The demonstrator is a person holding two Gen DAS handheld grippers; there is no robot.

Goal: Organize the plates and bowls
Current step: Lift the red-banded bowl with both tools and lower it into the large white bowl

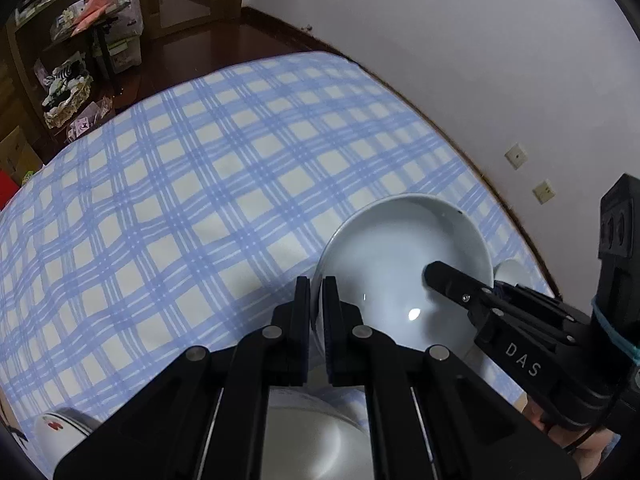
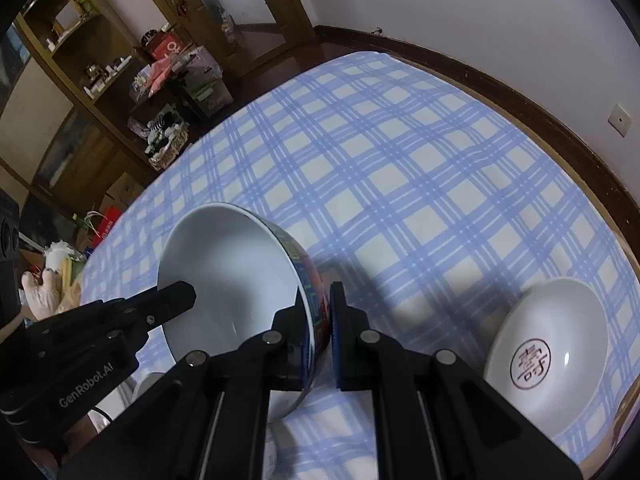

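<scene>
White-glazed bowl (image 2: pixel 232 280) with a painted outside, tilted and lifted over the blue-checked tablecloth (image 2: pixel 400 168), pinched at opposite rims: left gripper (image 1: pixel 316 300) clamped on the near-left rim, right gripper (image 2: pixel 320 320) closed on the right wall. Below the left tool, another white dish (image 1: pixel 312 440). Smaller bowl (image 2: pixel 548 344) with a red character, right of the right tool, apart. Lettering: "DAS", "GenRobot.AI".

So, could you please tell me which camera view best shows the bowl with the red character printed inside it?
The right wrist view shows it best: the bowl with the red character sits unobstructed on the checked tablecloth, its inside facing the camera. In the left wrist view only a pale sliver beyond the held bowl could be it; I cannot tell.
</scene>
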